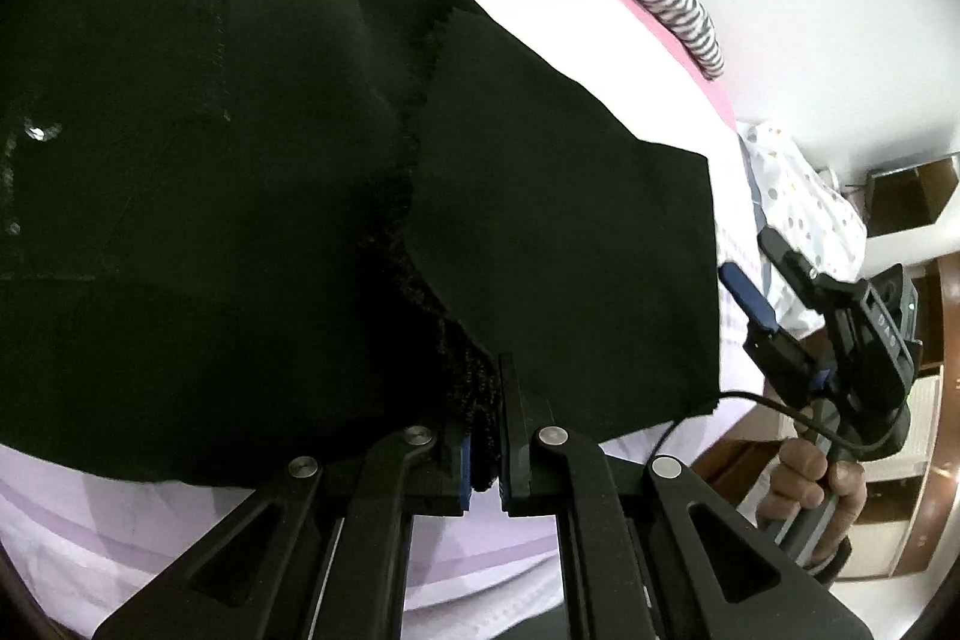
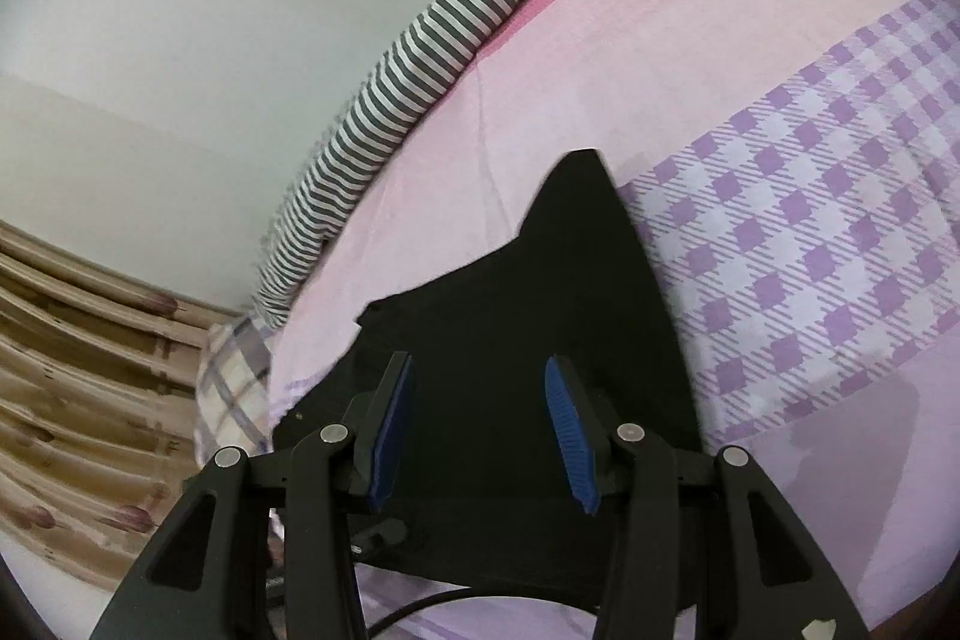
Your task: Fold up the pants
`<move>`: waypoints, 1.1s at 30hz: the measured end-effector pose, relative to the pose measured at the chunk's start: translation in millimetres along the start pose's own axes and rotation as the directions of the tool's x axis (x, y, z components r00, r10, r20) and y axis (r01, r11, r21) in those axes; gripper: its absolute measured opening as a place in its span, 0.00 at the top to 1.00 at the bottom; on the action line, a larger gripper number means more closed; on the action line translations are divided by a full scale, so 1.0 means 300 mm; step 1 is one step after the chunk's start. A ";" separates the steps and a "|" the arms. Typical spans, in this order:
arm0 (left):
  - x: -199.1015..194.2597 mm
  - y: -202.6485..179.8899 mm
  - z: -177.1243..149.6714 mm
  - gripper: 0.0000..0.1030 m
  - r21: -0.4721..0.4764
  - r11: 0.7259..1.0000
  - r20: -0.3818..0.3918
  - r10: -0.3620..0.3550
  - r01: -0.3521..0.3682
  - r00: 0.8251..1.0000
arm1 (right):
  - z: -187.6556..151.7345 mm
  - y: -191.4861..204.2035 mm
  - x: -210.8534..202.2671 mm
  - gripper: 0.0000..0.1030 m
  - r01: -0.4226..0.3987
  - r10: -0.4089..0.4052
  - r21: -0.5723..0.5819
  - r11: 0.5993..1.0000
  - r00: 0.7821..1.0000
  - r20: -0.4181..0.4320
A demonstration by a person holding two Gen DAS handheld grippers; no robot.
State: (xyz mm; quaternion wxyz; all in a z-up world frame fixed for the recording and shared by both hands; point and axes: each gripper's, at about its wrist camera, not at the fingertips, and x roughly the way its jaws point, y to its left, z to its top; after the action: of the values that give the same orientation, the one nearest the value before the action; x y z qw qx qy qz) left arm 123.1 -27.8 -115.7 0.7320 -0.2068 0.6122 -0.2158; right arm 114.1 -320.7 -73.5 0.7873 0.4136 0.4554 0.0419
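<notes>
Black fabric pants point(image 1: 240, 196) lie on the pink-sheeted bed point(image 2: 588, 58), partly doubled over. Left gripper point(image 1: 485, 451) jaws clamped on a fabric edge; right gripper point(image 2: 480, 436) jaws apart, empty. Folding unfinished, likely midway.

Both views are brightly and evenly lit, with soft light that leaves no hard glare. The pale wall point(image 2: 150, 10) and pink sheet point(image 2: 570, 58) look washed out in places. The black pants point(image 1: 240, 190) swallow the light, so their folds and seams are nearly lost in darkness. A faint soft shadow point(image 2: 852, 436) falls on the bed at lower right in the right wrist view. The fisheye lens bends straight lines strongly toward the edges, and dark vignette corners ring each picture. The curtain point(image 2: 78, 370) looks slightly smeared.
</notes>
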 end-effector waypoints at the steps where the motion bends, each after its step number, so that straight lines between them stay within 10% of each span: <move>1: 0.006 0.004 0.002 0.94 0.004 1.000 -0.005 0.002 -0.002 1.000 | -0.004 -0.003 0.010 0.58 0.017 -0.017 -0.004 1.000 1.000 -0.012; 14: -0.004 0.029 -0.014 0.82 0.023 1.000 0.006 0.018 -0.018 1.000 | -0.052 -0.074 0.043 0.65 0.154 -0.149 0.047 0.987 0.983 -0.106; 21: -0.087 0.060 -0.031 0.79 0.096 0.983 0.119 0.146 -0.158 0.982 | -0.121 -0.063 0.007 0.65 0.190 -0.188 0.005 0.982 0.973 -0.130; 33: -0.382 0.393 -0.113 0.68 -0.234 0.966 0.346 0.189 -0.111 0.919 | -0.157 0.003 0.022 0.57 0.261 -0.267 -0.073 0.963 0.957 -0.110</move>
State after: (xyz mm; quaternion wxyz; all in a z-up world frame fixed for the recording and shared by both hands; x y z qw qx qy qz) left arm 79.0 133.0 -95.7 0.8216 -0.2716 0.4986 -0.0507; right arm 82.9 -288.2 -88.8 0.7688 0.3230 0.5513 -0.0258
